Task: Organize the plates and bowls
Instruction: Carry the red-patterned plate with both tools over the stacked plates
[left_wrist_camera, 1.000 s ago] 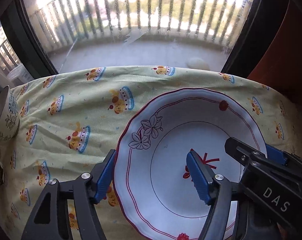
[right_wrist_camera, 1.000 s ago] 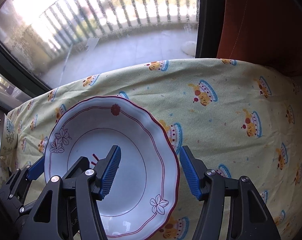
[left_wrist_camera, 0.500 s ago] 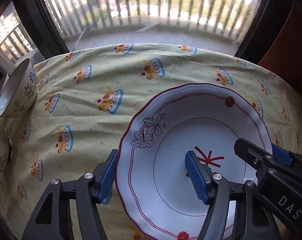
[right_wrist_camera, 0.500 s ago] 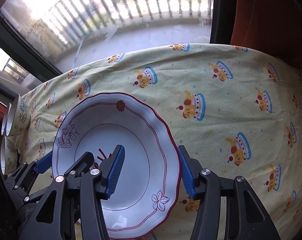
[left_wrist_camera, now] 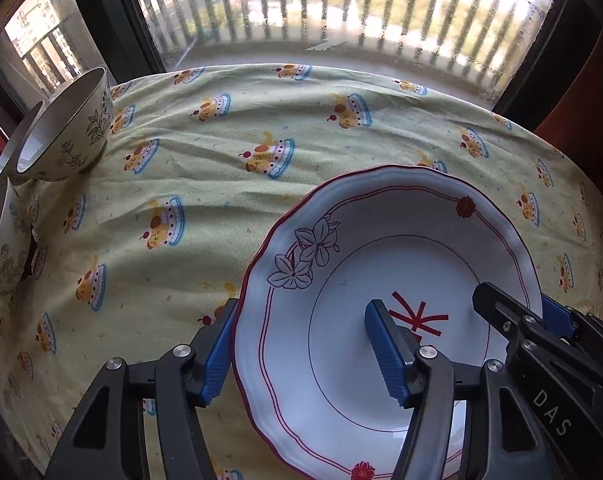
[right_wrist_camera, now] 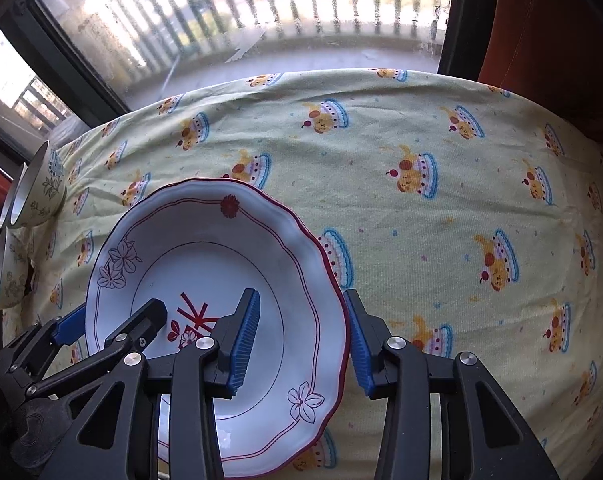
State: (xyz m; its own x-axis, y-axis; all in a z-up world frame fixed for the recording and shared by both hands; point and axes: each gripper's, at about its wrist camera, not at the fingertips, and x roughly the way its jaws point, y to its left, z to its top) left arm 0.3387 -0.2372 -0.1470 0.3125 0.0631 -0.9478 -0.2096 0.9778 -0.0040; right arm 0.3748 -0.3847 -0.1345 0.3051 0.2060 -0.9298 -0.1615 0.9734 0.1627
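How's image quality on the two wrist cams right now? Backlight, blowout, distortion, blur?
Left wrist: window behind the table blown out, railing hazy through dirty glass; plate evenly lit and sharp; fisheye bends the tablecloth edge into an arc. Right wrist: same backlight, strongest at upper left; bowls squeezed at the left edge; dark vignette in the corners; no motion blur visible.

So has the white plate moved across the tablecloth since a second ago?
Yes. The white plate now sits further from the tablecloth's window-side edge, nearer the camera, with more cloth showing beyond it.
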